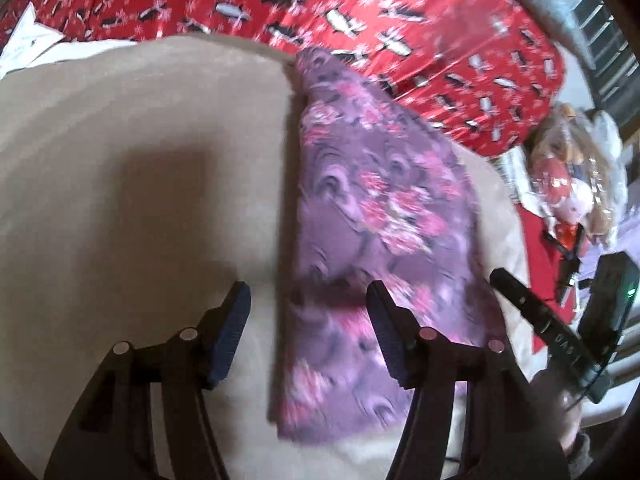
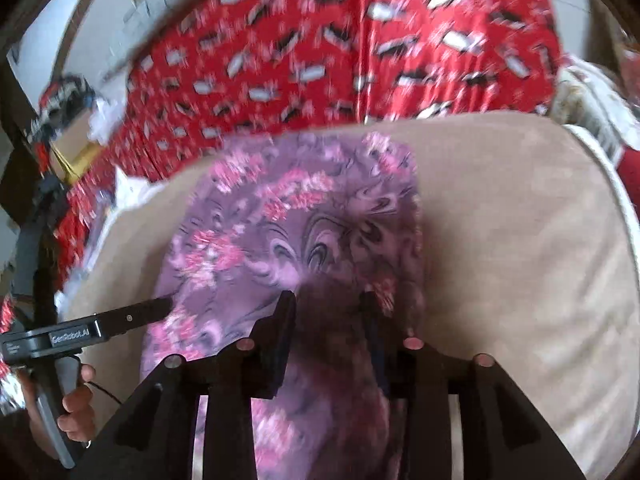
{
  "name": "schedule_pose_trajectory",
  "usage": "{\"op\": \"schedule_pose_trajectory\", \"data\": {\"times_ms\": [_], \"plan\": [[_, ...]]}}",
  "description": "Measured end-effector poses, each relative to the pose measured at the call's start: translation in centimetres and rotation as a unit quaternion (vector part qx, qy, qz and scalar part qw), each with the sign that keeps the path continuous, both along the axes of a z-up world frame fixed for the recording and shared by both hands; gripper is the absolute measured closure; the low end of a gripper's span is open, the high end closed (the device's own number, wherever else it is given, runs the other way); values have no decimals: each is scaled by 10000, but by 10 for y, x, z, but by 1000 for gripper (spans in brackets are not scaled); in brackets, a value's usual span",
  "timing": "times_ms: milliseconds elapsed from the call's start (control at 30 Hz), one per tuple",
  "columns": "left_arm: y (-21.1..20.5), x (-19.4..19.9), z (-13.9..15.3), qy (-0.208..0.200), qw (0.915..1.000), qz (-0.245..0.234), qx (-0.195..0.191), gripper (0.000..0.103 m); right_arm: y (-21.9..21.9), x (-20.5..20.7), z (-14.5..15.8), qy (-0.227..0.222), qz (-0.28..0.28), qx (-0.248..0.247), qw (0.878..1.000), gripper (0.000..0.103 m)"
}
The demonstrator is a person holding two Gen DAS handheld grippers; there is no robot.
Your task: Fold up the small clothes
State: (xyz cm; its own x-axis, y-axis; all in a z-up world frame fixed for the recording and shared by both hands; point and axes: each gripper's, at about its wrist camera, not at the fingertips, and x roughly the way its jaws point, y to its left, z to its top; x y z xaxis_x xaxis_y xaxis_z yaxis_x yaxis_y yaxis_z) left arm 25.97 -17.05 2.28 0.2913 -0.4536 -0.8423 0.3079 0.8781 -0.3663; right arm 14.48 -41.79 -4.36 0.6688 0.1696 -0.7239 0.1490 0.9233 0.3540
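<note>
A purple garment (image 1: 360,208) with pink flowers lies folded in a long strip on a beige cushion (image 1: 140,160). In the left wrist view my left gripper (image 1: 306,294) hovers open over the strip's left edge, one finger above the cushion and one above the cloth. The right wrist view shows the same garment (image 2: 280,232), with my right gripper (image 2: 328,300) open just above its near part and nothing pinched between the pads. My left gripper (image 2: 160,306) reaches in from the left with its tip at the garment's edge. Both views are motion-blurred.
Behind the cushion (image 2: 520,240) lies a red cloth (image 1: 360,8) printed with penguins. A doll (image 1: 568,184) sits to the right, and white paper (image 1: 28,40) at the far left. A person's hand (image 2: 76,400) holds the left gripper's handle.
</note>
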Motion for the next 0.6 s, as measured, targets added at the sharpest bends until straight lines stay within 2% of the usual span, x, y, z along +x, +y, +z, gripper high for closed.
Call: {"op": "schedule_pose_trajectory", "data": {"times_ms": [67, 133, 200, 233, 267, 333, 400, 433, 500, 567, 600], "plan": [[-4, -11, -5, -64, 9997, -60, 206, 43, 0, -15, -1, 55, -162, -129, 9998, 48], [-10, -16, -25, 130, 9985, -158, 507, 43, -5, -27, -13, 341, -315, -66, 9989, 42], [-12, -18, -38, 223, 9978, -201, 599, 42, -6, -36, -31, 755, -300, 164, 9966, 58], [-12, -21, -36, 98, 9978, -237, 613, 42, -8, -42, -32, 697, -253, 260, 9969, 78], [-12, -22, -35, 74, 9975, -260, 658, 42, -11, -48, -31, 553, -266, 335, 9976, 80], [-10, -24, -30, 207, 9974, -195, 661, 42, -19, -48, -36, 677, -477, 293, 9961, 78], [-6, -29, -18, 135, 9989, -159, 429, 42, -21, -49, -27, 630, -656, 331, 9953, 77], [-6, -32, -15, 0, 9988, -146, 471, 42, -20, -52, -16, 434, -718, 260, 9961, 76], [-14, -34, -17, -206, 9965, -181, 791, 42, -11, -61, 6, -283, -627, 328, 9971, 75], [-20, -33, -30, -79, 9947, -266, 990, 42, -5, -65, 9, -522, -561, 376, 9963, 75], [-20, -31, -35, -7, 9946, -263, 1004, 42, 1, -59, -1, -349, -448, 323, 9979, 76]]}}
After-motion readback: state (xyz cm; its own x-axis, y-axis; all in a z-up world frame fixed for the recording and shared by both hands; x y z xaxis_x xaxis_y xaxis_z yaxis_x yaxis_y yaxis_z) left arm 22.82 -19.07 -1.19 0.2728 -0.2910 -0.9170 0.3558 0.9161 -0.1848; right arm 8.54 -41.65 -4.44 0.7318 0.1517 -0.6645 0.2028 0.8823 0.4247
